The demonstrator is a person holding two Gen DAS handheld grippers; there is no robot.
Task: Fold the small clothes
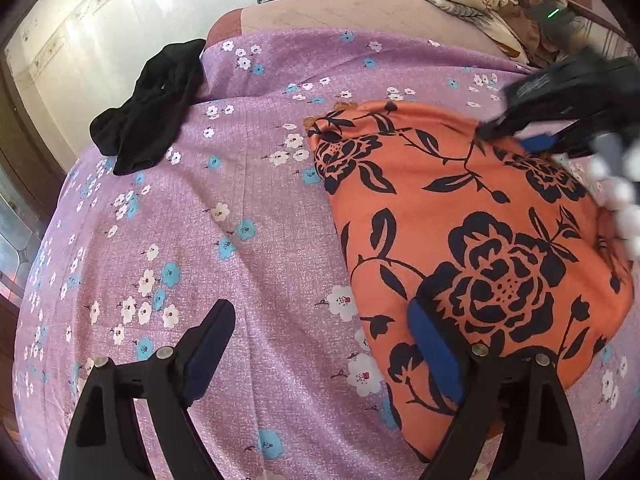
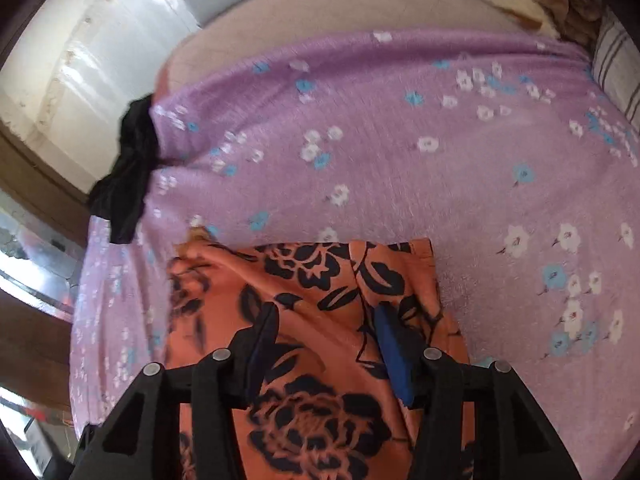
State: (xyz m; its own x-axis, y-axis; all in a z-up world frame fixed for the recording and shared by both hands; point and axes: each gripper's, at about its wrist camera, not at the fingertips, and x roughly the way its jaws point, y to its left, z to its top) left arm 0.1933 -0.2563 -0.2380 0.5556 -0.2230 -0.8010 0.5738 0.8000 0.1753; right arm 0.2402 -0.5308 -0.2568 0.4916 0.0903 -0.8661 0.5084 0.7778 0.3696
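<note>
Purple bedsheet (image 1: 248, 208); orange garment (image 1: 480, 240) beneath right fingers (image 2: 390, 340), both pairs spread.

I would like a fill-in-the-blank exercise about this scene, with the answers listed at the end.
1. The folded garment is orange with a black ____ print.
2. The bedsheet under it is ____ with small flowers.
3. The crumpled garment at the sheet's far left edge is ____.
4. The left tool has its fingers spread ____, gripping nothing.

Answers: rose; purple; black; open

No legible text or labels anywhere.
</note>
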